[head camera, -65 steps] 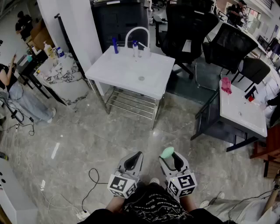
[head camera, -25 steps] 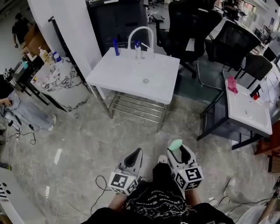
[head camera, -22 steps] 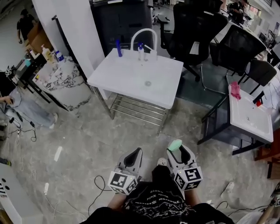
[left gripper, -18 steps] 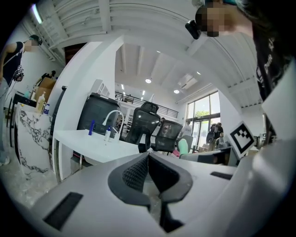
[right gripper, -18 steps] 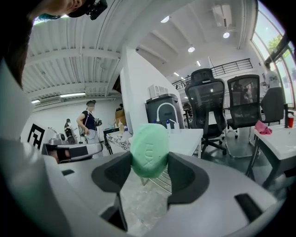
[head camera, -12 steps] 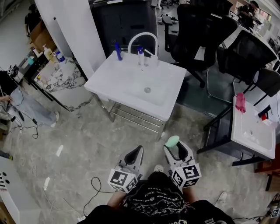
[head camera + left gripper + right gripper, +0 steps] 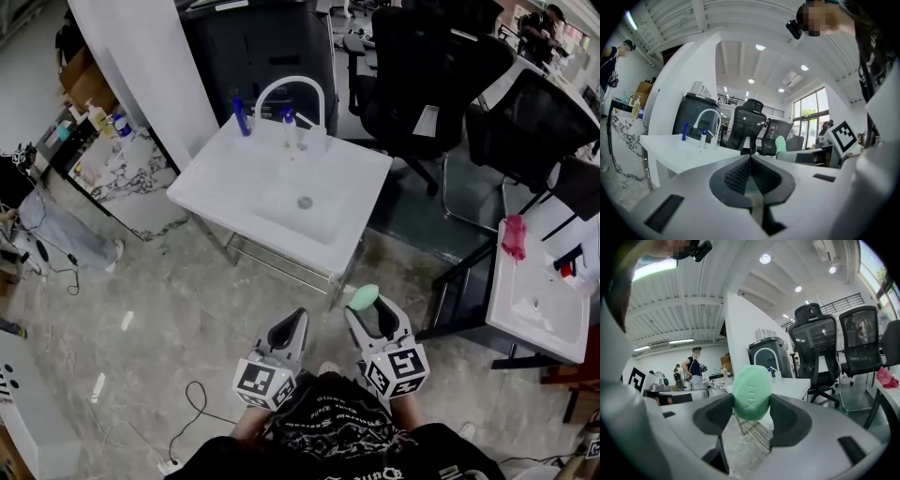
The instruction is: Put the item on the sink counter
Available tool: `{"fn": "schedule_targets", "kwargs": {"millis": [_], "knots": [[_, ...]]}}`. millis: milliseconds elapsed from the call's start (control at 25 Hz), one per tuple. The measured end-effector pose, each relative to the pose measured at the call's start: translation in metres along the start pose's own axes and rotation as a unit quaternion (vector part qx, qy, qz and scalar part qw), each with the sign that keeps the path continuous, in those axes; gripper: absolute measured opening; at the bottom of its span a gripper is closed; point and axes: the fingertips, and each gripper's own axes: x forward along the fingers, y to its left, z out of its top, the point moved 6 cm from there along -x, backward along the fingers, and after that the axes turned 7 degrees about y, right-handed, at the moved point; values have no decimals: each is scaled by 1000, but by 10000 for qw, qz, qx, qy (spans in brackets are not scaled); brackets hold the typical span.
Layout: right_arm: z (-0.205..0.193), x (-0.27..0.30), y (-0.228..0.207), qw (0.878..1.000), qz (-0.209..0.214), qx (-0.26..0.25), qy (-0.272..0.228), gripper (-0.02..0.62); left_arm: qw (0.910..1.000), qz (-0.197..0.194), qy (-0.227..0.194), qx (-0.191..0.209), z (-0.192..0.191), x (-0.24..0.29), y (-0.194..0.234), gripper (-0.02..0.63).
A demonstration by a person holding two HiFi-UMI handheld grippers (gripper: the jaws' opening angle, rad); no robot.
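the right gripper (image 7: 751,403) gripped the green soap bar (image 7: 751,386); the left gripper (image 7: 750,160) was closed, empty; the sink counter (image 7: 225,178) lay ahead, well apart, placing not yet done

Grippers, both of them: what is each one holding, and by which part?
The right gripper holds a green soap bar by its two narrow side edges, its top sticking out past the jaws. The left gripper is shut on nothing.
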Motion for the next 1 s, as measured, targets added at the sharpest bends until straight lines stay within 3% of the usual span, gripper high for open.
{"fn": "schedule_targets", "kwargs": {"millis": [280, 560, 880, 1000], "knots": [[-4, 10, -15, 9999, 24, 98, 88, 245, 9999, -80, 93, 7, -1, 23, 3, 8], [6, 38, -20, 9996, -179, 158, 161, 246, 9992, -359, 164, -63, 7, 54, 34, 8], [34, 97, -40, 9980, -552, 249, 187, 247, 9968, -737, 204, -225, 35, 124, 95, 8], [47, 124, -49, 9967, -746, 265, 203, 245, 9953, -944, 192, -78, 53, 155, 120, 8]]}}
